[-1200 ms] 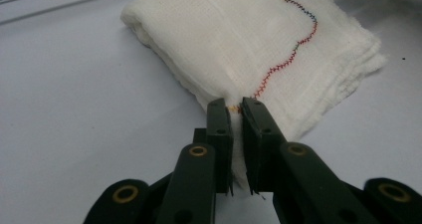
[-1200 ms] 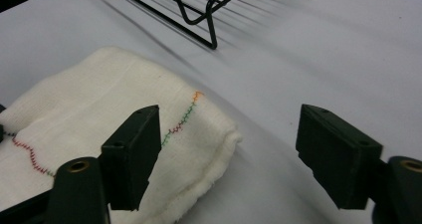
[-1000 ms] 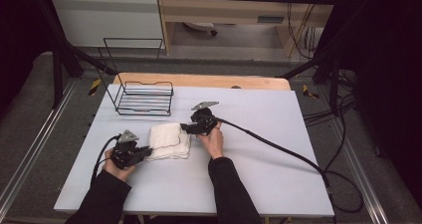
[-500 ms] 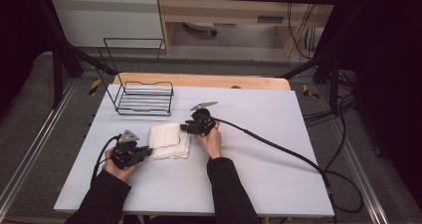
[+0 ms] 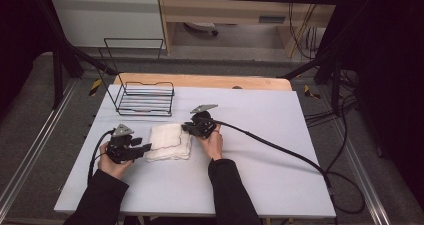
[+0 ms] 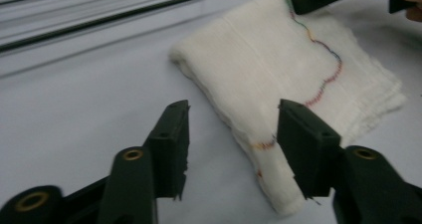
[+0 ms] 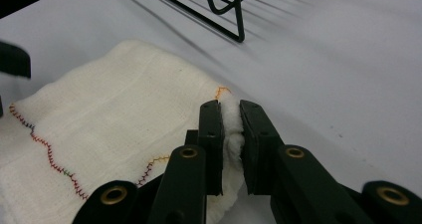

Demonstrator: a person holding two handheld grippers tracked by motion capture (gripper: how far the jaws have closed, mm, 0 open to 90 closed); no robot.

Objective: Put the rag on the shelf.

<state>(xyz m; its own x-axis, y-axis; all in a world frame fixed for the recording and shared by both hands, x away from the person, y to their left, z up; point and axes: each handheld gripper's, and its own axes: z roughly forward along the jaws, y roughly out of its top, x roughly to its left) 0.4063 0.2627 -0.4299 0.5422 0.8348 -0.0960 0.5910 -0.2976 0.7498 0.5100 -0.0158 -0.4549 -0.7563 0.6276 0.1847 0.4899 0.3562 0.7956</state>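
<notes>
Cloth: a folded white cloth (image 5: 169, 141) with wavy coloured stitching lies flat on the table (image 5: 260, 185), in front of the wire basket (image 5: 145, 98).
Right gripper (image 7: 231, 127): jaws have just been closing and now pinch the cloth's edge, probably to lift or fold it.
Left gripper (image 6: 233, 134): jaws have just been opening and stand spread at the opposite edge, pressing on nothing.

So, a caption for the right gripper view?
Right gripper, jaws shut on an edge of the folded white cloth with multicoloured stitching.
</notes>
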